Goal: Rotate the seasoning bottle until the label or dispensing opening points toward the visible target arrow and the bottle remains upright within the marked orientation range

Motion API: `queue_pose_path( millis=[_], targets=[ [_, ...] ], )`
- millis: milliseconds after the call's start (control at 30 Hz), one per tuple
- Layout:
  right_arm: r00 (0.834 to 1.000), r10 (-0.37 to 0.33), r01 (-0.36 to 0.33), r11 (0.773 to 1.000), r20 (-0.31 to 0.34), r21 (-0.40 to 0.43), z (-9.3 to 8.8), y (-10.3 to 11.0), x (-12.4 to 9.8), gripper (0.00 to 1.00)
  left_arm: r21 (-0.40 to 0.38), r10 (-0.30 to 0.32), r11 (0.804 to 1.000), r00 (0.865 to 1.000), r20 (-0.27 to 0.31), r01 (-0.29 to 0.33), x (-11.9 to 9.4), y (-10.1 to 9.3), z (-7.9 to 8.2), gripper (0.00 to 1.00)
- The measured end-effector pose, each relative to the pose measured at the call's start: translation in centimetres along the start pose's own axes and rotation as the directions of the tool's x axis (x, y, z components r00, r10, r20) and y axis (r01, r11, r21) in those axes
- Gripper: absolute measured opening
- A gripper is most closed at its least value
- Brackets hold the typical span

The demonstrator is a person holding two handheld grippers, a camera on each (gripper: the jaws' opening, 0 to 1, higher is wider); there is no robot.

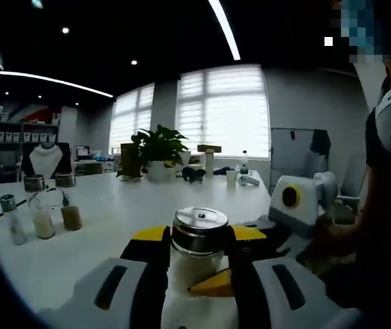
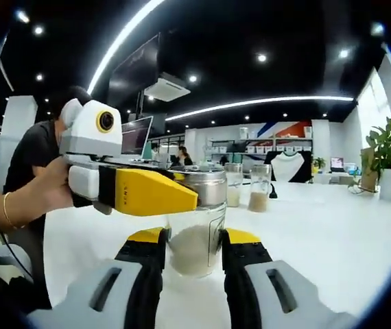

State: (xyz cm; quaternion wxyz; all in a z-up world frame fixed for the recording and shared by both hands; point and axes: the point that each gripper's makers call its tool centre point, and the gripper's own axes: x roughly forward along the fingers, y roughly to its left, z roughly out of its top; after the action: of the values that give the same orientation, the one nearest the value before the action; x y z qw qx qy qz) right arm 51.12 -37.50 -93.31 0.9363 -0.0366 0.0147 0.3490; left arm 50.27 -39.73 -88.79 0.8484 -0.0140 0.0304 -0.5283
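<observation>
The seasoning bottle (image 1: 200, 227) is clear glass with a shiny metal lid and pale grains inside, and it stands upright on the white table (image 1: 113, 233). My left gripper (image 1: 201, 238) is shut on it at lid height, one yellow-tipped jaw on each side. From the right, my right gripper (image 1: 216, 282) reaches in low across the glass. In the right gripper view the bottle (image 2: 195, 255) sits between the jaws of my right gripper (image 2: 194, 241), which press on its glass body. Above, my left gripper (image 2: 153, 192) holds the lid from the left. I see no target arrow.
Three other seasoning jars (image 1: 42, 209) stand at the left of the table, two of them also showing as jars (image 2: 247, 186) behind the bottle. A potted plant (image 1: 158, 147) and small items sit at the far edge. A person's hand (image 2: 44, 195) holds the left gripper.
</observation>
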Motion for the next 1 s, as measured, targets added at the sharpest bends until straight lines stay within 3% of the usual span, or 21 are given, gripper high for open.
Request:
queue_pose_path(
  millis=[67,167,333,433,500,633,833,900,1000],
  targets=[
    [1.0,-0.015,0.015,1.0,0.0,-0.015,0.1,0.1,0.2,0.3,0.02,0.033,0.999,0.999,-0.003,-0.033,0.0,0.2,0.0,0.35],
    [0.999,-0.04,0.039,0.999,0.021,0.015,0.5,-0.1,0.6,0.3,-0.01,0.097,0.995,0.995,0.023,-0.097,-0.2,0.7,0.5,0.35],
    [0.997,-0.065,0.064,0.998,0.04,0.026,1.0,-0.1,1.2,0.3,0.0,0.195,0.981,0.98,0.043,-0.195,-0.5,1.2,0.9,0.35],
    [0.993,-0.11,0.11,0.994,0.043,0.0,1.1,-0.2,1.3,0.3,-0.018,0.268,0.963,0.962,0.045,-0.268,-0.6,1.9,1.1,0.35],
    [0.991,-0.126,0.127,0.991,0.045,-0.031,1.1,-0.2,1.4,0.3,0.025,0.304,0.952,0.953,0.022,-0.304,-0.6,1.9,0.9,0.35],
    [0.99,-0.13,0.13,0.991,0.054,0.001,1.0,-0.1,1.4,0.3,0.025,0.356,0.934,0.934,0.014,-0.356,-0.5,2.1,0.8,0.35],
    [0.991,-0.132,0.132,0.991,0.034,0.001,0.3,0.2,1.8,0.3,0.002,0.464,0.886,0.886,0.006,-0.464,-0.5,3.0,-0.1,0.36],
    [0.991,-0.132,0.132,0.991,0.033,0.003,0.2,0.3,1.7,0.3,0.009,0.469,0.883,0.883,0.005,-0.469,-0.6,2.8,-0.1,0.36],
    [0.991,-0.132,0.132,0.991,0.032,-0.001,0.1,0.3,1.7,0.3,-0.014,0.508,0.861,0.861,0.016,-0.508,-0.7,3.1,-0.2,0.36]
  ],
)
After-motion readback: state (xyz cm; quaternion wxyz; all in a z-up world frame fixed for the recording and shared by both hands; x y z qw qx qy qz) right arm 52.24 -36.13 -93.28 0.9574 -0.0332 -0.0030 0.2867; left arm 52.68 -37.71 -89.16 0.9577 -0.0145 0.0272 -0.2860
